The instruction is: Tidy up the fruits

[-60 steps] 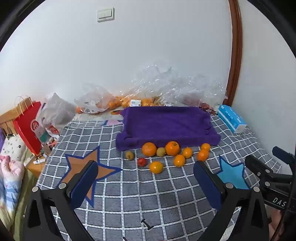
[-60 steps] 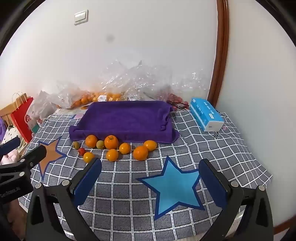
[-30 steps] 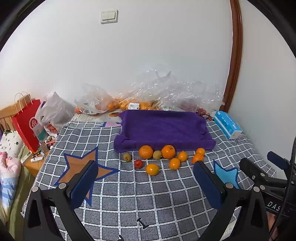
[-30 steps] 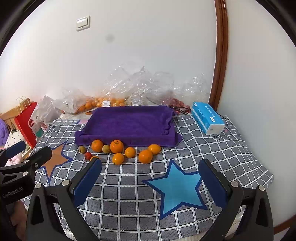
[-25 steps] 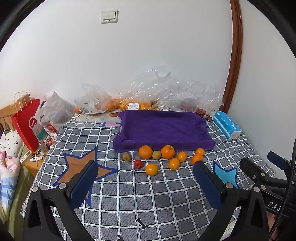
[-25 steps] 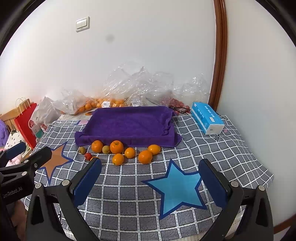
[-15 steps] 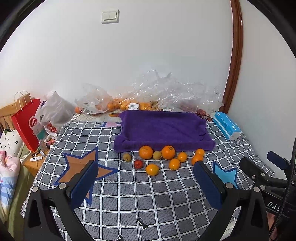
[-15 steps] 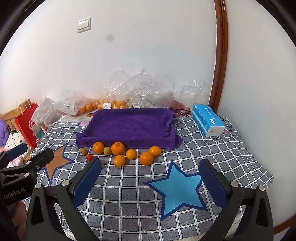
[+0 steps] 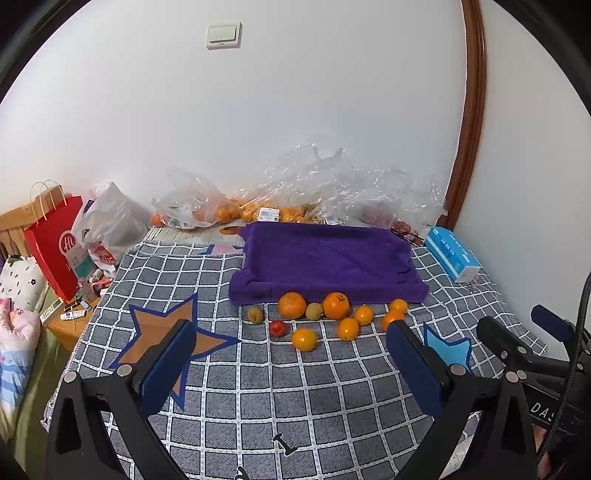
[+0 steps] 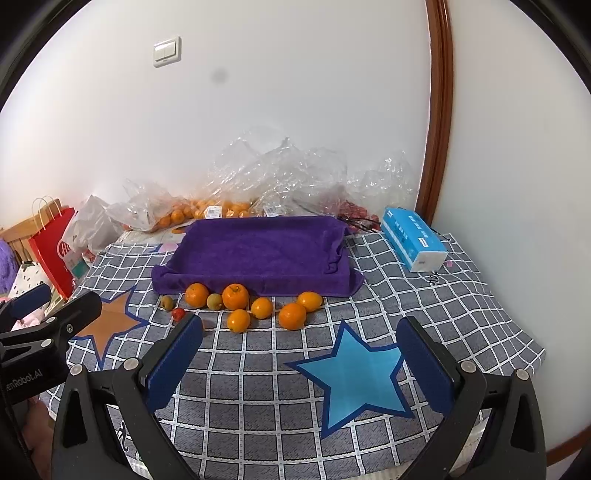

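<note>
Both grippers have drawn back and up a little over the last two seconds, so the fruit sits slightly farther off and the wall switch [image 9: 223,35] shows lower in the left view; over the last half second almost nothing shifts; the left gripper [image 9: 290,356] hangs over the checked cloth [image 9: 332,387] with its jaws wide apart and nothing between the blue pads, and the right gripper [image 10: 299,345] does the same, wide and empty, above the blue star [image 10: 351,373]; the fruits lie in a loose row on the cloth just in front of the purple towel [image 9: 325,258], which is draped over a shallow tray shape; from the left there is a small greenish fruit [image 9: 255,314], a small red fruit [image 9: 277,328], a large orange [image 9: 292,305], another greenish fruit [image 9: 314,311] touching a second large orange [image 9: 335,305], then smaller oranges [image 9: 348,328] trailing rightward, one [image 9: 304,339] nearest the camera; none rests on the towel; behind it clear plastic bags [image 9: 332,188] hold more oranges against the wall; a blue tissue box [image 10: 413,243] lies to the right and a red paper bag [image 9: 55,243] stands at the left edge.
</note>
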Motion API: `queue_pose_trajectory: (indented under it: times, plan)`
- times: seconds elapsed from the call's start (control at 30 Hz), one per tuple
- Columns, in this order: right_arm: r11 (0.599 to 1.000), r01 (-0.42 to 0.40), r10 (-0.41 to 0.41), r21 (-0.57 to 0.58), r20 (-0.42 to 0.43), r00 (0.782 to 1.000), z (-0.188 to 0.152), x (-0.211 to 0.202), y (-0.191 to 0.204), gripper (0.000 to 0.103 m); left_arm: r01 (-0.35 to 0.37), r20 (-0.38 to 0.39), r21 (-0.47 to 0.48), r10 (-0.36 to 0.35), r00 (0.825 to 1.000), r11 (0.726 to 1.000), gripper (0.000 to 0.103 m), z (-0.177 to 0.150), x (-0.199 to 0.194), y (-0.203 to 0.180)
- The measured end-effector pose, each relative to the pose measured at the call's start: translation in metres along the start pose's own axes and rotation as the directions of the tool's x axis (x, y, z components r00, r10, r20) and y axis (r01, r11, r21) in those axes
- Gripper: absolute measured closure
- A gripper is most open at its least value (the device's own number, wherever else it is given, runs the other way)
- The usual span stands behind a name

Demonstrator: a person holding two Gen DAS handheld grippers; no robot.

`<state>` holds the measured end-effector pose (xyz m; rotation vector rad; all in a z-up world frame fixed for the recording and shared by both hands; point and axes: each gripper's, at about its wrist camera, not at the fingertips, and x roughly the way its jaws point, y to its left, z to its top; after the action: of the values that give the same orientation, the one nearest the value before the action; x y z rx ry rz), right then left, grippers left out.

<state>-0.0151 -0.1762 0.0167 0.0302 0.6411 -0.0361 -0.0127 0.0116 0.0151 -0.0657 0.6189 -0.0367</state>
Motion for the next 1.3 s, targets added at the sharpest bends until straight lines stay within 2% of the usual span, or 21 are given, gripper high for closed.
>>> queue_pose_trajectory:
  times: [1.3]
  plan:
    - [1.000,0.003,-0.003,-0.001,0.015,1.000,-0.001,0.003,0.005,0.000,0.010,-0.002,-0.042,-0.010,1.000,0.999,0.000,0.001,0.005,0.011]
